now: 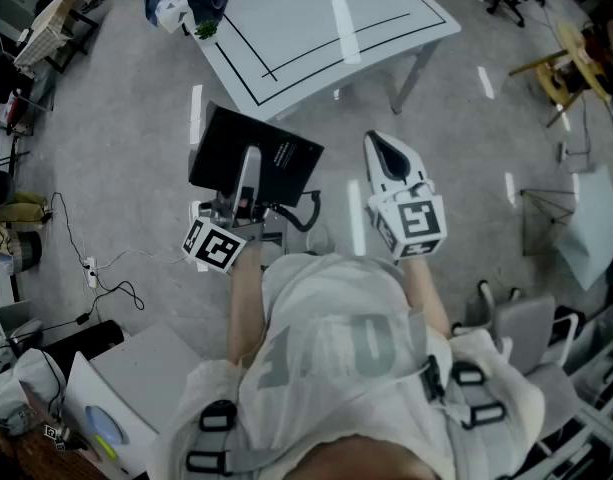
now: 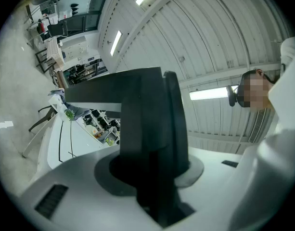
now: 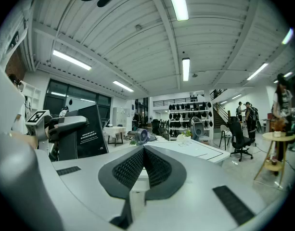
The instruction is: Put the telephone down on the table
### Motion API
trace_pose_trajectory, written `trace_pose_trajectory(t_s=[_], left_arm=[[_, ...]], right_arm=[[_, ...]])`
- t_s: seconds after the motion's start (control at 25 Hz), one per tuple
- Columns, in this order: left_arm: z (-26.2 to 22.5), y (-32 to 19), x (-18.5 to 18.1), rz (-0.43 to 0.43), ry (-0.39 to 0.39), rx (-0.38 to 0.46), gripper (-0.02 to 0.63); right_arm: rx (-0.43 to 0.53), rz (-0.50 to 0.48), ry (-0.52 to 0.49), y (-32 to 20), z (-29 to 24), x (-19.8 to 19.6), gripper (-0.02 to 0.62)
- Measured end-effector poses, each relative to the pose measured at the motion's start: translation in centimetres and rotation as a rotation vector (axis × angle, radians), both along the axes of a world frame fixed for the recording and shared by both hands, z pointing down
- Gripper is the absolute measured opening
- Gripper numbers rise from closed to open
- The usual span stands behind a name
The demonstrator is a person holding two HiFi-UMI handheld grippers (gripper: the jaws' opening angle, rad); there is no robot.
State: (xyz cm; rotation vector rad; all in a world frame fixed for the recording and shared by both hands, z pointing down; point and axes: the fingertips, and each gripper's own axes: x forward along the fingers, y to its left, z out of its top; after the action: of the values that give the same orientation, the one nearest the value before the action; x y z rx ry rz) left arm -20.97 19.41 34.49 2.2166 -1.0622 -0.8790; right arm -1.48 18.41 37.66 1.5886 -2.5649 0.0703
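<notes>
Your left gripper (image 1: 250, 164) clamps a black flat slab (image 1: 221, 148), possibly the telephone; right gripper (image 1: 385, 154) closed, empty, short of the table (image 1: 306, 18)

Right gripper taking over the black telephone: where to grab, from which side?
Probably its free right edge, approached from the right: the telephone is a thin flat slab, and the left gripper clamps its near edge. The right gripper must open first.

telephone (image 1: 221, 148): was black, with small white print
table (image 1: 296, 28): was white, with thin black lines
right gripper (image 1: 379, 146): was white, with black-and-white square markers
floor (image 1: 136, 168): was grey
</notes>
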Motion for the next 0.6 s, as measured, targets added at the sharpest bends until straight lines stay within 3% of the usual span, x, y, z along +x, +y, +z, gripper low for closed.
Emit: trace_pose_trajectory(t_s=[0.6], left_arm=[[0.6,-1.8,0.4,0.016,0.023,-0.034,0.155]], right_arm=[[-0.030,0.021,-0.044,-1.2,0.4,0.4,0.008]])
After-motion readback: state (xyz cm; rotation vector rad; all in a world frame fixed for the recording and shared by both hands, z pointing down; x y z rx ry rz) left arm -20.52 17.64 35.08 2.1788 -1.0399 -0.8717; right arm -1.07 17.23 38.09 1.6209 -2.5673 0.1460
